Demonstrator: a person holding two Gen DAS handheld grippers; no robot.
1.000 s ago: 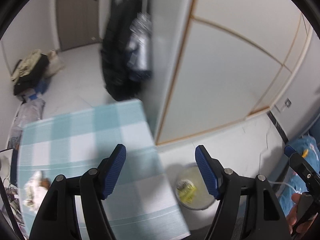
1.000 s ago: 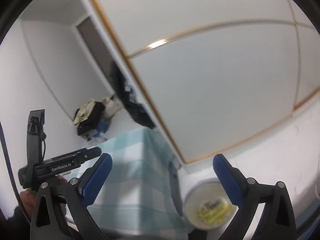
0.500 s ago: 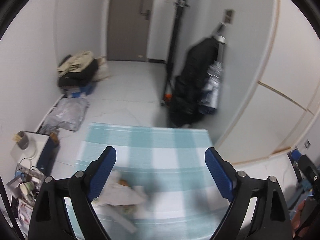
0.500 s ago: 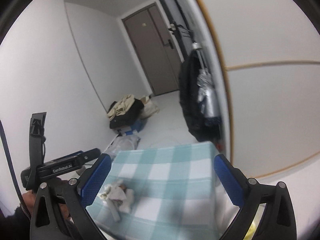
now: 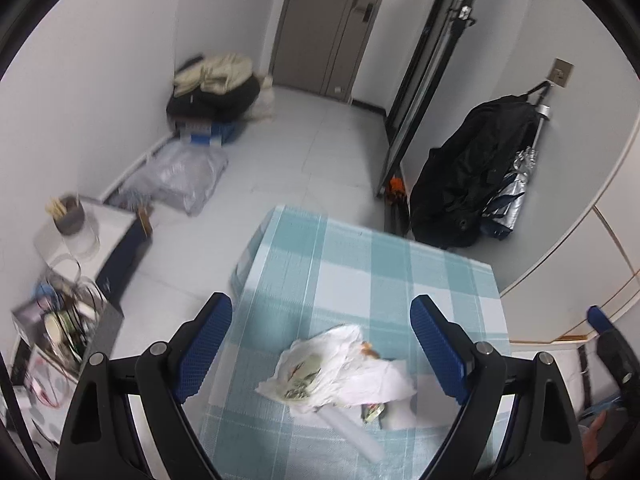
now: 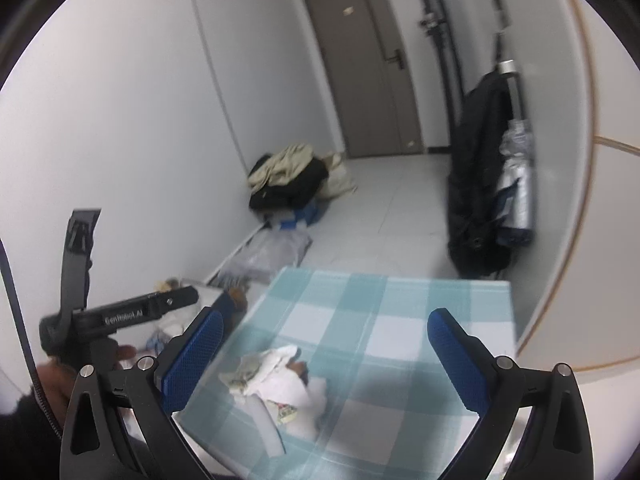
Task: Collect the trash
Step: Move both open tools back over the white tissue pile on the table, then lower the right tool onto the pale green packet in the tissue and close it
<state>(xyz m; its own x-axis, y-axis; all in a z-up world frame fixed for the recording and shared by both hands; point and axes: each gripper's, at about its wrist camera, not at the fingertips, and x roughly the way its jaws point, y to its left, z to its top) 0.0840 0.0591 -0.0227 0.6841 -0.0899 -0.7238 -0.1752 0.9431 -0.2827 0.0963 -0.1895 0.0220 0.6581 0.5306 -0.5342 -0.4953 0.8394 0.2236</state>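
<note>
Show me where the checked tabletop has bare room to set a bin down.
The teal-and-white checked tablecloth lies bare across its whole far half, from the far edge by the hanging black coat back to the crumpled white tissue-and-wrapper pile. The right side beside that pile is free too. It is crowded only around the pile at the near edge.

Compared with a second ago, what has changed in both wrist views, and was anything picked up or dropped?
Both views swung from the cabinet wall and the floor bowl to the checked table. The trash pile now lies ahead of the left hand-held gripper, whose jaws stand wider, and the right hand-held gripper. Nothing was gripped or released. The pile stays on the cloth; both grippers remain empty.
</note>
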